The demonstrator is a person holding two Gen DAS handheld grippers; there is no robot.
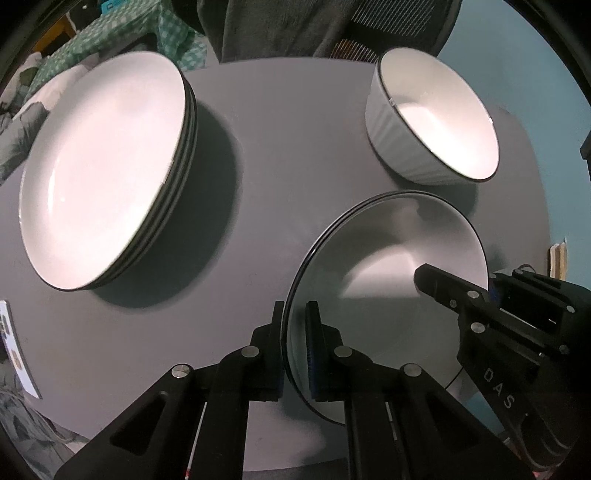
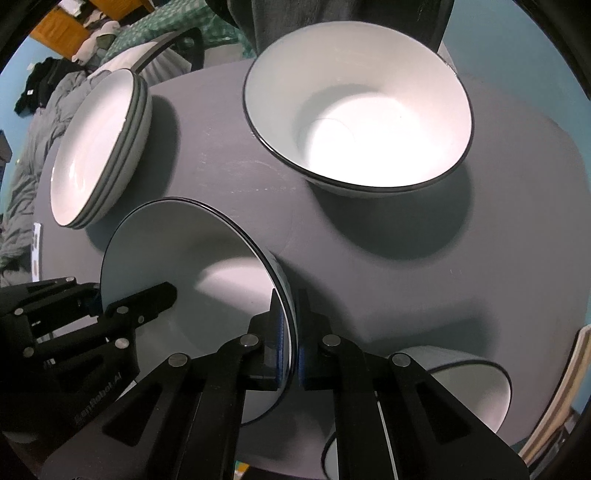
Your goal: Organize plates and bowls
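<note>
both tongs grip one plate by opposite edges: the left tongs [image 1: 295, 347] pinch the plate [image 1: 388, 266] at its near left rim, one finger under and one over, and the right tongs [image 2: 291, 339] clamp the opposite rim of the same plate [image 2: 177, 258] in the same way. the plate sits between the two tools, apparently raised and tilted above the table [image 1: 277, 155], a two-sided hold that likely keeps a wide, smooth dish from swinging. ahead and to the left of the left tongs stands a stack of plates [image 1: 107, 173], rims nested, the probable destination for like with like. ahead and to the right of the left tongs, directly ahead of the right tongs, stands a deep bowl [image 2: 362, 122], apart from the stack. a further bowl [image 2: 465, 384] lies just beside the right tongs, low on their right. the table is round, matt grey and casts hard shadows. beyond it lie a green checked cloth [image 1: 110, 33], a dark chair back [image 1: 388, 22] and teal walls [image 1: 517, 40].
</note>
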